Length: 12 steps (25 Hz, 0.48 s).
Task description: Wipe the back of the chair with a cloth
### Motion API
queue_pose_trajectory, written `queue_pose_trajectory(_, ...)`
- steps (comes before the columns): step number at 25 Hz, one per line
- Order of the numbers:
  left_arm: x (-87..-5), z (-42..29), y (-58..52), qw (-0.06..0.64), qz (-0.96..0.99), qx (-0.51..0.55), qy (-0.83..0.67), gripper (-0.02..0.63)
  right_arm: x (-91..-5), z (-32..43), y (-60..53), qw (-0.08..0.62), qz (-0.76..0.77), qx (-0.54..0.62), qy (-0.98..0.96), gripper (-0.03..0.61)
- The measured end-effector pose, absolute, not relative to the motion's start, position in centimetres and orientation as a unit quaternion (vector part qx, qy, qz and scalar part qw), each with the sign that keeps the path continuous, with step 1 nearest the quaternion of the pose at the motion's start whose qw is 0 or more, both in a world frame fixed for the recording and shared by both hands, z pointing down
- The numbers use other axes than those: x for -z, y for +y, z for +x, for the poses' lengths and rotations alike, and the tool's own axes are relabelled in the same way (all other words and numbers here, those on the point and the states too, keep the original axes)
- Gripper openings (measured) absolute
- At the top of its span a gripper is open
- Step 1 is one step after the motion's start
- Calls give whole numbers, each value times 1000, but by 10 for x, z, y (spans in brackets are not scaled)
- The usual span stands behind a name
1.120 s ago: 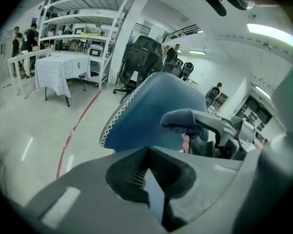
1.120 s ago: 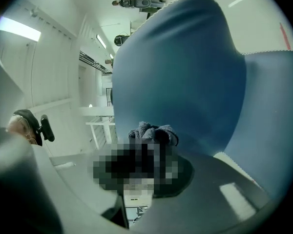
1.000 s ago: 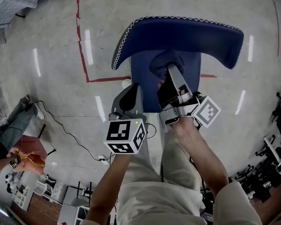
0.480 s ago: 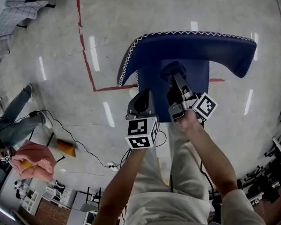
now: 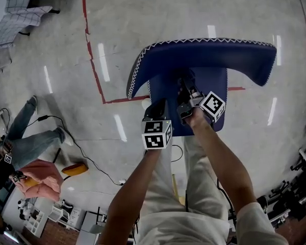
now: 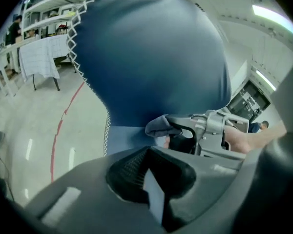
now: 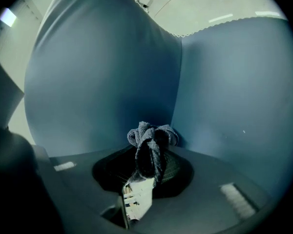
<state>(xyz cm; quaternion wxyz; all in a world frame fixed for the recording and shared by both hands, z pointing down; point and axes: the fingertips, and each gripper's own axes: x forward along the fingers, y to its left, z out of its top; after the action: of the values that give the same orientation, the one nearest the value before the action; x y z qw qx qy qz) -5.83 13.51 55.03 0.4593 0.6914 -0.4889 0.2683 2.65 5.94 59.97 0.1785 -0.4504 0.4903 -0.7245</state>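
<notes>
At one chair (image 5: pixel 204 55), one cloth (image 7: pixel 151 140)

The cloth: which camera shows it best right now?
The right gripper view. There the cloth sits bunched between the shut jaws of the right gripper, in front of the blue chair back. The left gripper view catches only a side-on lump at that gripper's tip; in the head view it is too dark and small to make out.

The chair back (image 5: pixel 204 55) stands far, its seat (image 5: pixel 217 83) nearer. Over the seat, the left claw (image 5: pixel 156 108) sits just left of the right claw (image 5: pixel 187 90), which has the cloth (image 7: pixel 151 139) in it, close to the back.
</notes>
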Motion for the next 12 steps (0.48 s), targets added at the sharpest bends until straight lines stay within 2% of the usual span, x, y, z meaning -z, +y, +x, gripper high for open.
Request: queue_pose_trajectory(12, -558, -67, 118, 451, 691, -265, -499, 1, -624, 14, 54, 195, -482, 721, 457, 103)
